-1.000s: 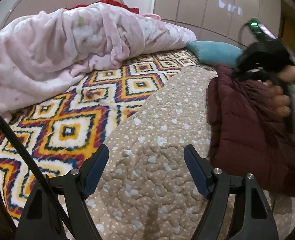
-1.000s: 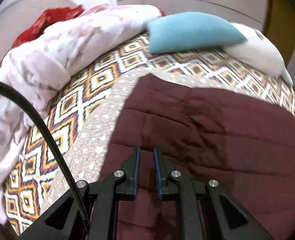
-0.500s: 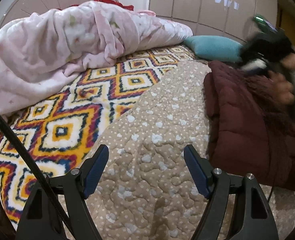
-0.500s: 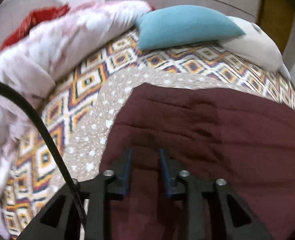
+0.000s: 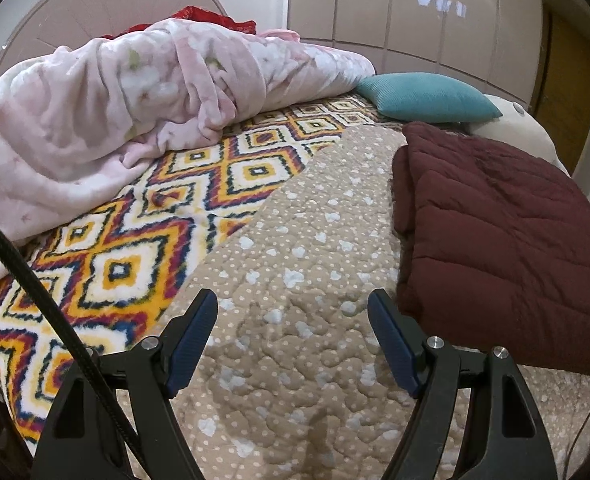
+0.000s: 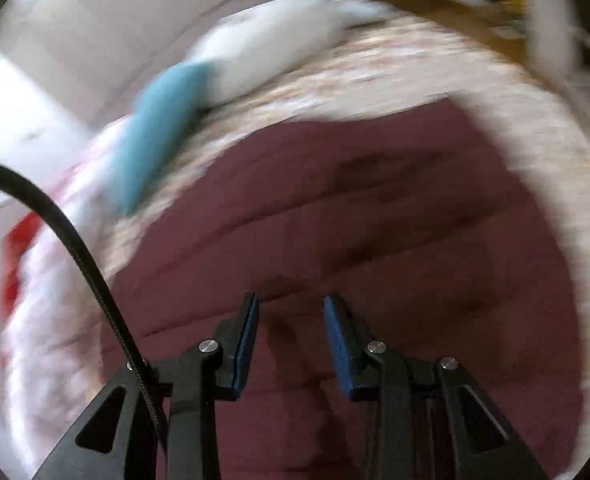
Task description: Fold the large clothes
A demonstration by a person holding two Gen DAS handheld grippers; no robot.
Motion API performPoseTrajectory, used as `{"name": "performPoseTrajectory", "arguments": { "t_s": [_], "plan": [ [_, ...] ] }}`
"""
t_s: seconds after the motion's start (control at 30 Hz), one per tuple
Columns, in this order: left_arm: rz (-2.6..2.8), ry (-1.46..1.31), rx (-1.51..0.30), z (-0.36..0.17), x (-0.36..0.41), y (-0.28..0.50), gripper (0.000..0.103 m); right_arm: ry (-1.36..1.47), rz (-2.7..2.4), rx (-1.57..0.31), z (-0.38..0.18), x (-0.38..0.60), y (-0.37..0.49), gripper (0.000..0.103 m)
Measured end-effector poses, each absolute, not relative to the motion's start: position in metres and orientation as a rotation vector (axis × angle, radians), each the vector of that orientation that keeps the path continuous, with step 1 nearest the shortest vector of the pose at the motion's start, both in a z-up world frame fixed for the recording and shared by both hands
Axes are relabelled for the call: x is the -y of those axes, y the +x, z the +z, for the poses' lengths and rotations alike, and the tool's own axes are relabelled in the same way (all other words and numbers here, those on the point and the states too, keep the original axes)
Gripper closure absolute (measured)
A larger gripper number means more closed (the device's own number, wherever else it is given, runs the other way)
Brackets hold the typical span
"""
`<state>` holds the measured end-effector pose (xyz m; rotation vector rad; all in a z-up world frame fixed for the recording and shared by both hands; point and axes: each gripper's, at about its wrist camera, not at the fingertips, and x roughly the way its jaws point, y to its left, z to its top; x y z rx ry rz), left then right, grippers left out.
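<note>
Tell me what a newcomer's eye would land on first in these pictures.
The dark maroon quilted jacket lies folded on the beige dotted quilt, right of the open left gripper. To the left, a bright diamond-patterned blanket runs under a heaped pink floral blanket, with a teal pillow behind. The right wrist view is blurred; the right gripper hangs open over the jacket.

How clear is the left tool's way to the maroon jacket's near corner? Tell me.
Probably clear. The left tool is open over the beige quilt, and the folded maroon jacket lies just to its right, nothing between them.
</note>
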<state>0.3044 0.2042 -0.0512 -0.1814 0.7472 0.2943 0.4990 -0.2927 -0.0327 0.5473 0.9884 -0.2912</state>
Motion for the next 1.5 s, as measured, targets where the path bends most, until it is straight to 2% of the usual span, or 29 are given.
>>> {"name": "performPoseTrajectory", "arguments": {
  "t_s": [0.13, 0.23, 0.47, 0.57, 0.67, 0.77, 0.83, 0.97, 1.2, 1.33, 1.5],
  "plan": [
    [0.286, -0.159, -0.733, -0.047, -0.194, 0.304, 0.027, 0.65, -0.438, -0.97, -0.044, 0.358, 0.459, 0.066],
    [0.279, -0.137, -0.717, -0.042, -0.186, 0.302, 0.027, 0.589, -0.556, -0.972, -0.034, 0.389, 0.421, 0.065],
    [0.28, -0.096, -0.654, -0.022, -0.17, 0.283, 0.027, 0.391, -0.583, -0.89, 0.041, 0.418, 0.301, 0.064],
    [0.284, -0.071, -0.613, -0.011, -0.161, 0.266, 0.026, 0.292, -0.569, -0.828, 0.08, 0.42, 0.24, 0.058],
    [0.298, -0.041, -0.594, -0.003, -0.152, 0.245, 0.022, 0.26, -0.52, -0.76, 0.111, 0.409, 0.184, 0.047],
    [0.294, -0.056, -0.606, 0.005, -0.146, 0.222, 0.021, 0.282, -0.433, -0.703, 0.121, 0.386, 0.128, 0.038],
    [0.288, -0.067, -0.6, 0.016, -0.142, 0.205, 0.019, 0.308, -0.389, -0.685, 0.115, 0.373, 0.108, 0.034],
    [0.281, -0.005, -0.525, 0.049, -0.118, 0.167, 0.014, 0.358, -0.265, -0.695, 0.08, 0.337, 0.076, 0.034],
    [0.247, 0.095, -0.364, 0.093, -0.067, 0.1, 0.008, 0.272, -0.187, -0.642, 0.036, 0.272, 0.062, 0.034],
    [0.094, 0.043, -0.436, 0.099, -0.053, 0.079, 0.008, 0.305, -0.143, -0.635, 0.015, 0.25, 0.049, 0.033],
    [0.1, 0.045, -0.439, 0.101, -0.039, 0.056, 0.008, 0.296, -0.143, -0.658, 0.001, 0.238, 0.033, 0.033]
  ]
}}
